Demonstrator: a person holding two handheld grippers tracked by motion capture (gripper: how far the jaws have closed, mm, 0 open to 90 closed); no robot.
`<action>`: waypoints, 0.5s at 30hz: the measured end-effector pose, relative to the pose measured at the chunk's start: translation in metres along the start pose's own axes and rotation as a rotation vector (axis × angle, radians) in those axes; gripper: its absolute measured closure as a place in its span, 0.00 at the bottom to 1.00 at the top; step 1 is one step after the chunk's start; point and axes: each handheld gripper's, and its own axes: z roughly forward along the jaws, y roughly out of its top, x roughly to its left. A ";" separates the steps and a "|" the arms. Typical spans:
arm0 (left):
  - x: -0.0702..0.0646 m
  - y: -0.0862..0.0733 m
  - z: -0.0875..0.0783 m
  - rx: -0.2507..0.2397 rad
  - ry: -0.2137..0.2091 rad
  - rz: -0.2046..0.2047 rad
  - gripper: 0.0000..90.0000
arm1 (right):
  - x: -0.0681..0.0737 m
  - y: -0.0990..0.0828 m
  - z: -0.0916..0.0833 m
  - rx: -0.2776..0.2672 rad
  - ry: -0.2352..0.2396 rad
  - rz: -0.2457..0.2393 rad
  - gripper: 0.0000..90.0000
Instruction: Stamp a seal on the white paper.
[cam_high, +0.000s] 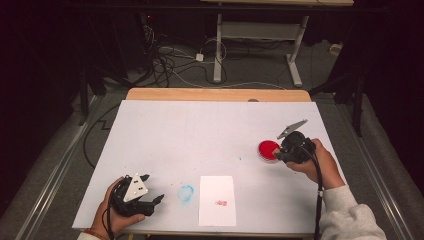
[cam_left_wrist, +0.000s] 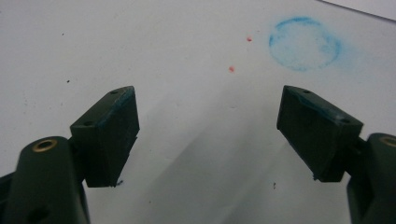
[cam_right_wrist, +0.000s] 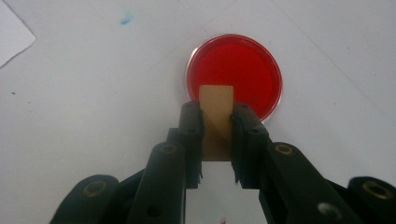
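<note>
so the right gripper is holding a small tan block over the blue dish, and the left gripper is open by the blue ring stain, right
Not quite: the dish is red, not blue, as the right gripper view shows. The rest holds: the right gripper is shut on a small tan block at that dish's near edge, and the left gripper sits open near the blue ring stain.

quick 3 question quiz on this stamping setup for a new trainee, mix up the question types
1. True or false: the right gripper is shut on a tan block.
2. What colour is the round dish beyond the block: A blue, B red, C green?
3. Fill in: the left gripper has its jaws ____, with nothing between them.

Key
1. True.
2. B; the blue ring stain is on the table beside the paper sheet, which bears a red mark.
3. Open.
</note>
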 end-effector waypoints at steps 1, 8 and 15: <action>0.000 0.000 0.000 -0.001 0.000 -0.002 0.23 | -0.001 0.003 0.002 0.007 -0.003 -0.004 0.85; 0.001 -0.001 0.000 -0.002 -0.004 -0.009 0.23 | -0.005 0.016 0.016 0.062 0.000 -0.008 0.85; 0.000 -0.002 -0.001 0.004 -0.002 -0.001 0.23 | -0.007 0.023 0.025 0.092 0.001 0.001 0.85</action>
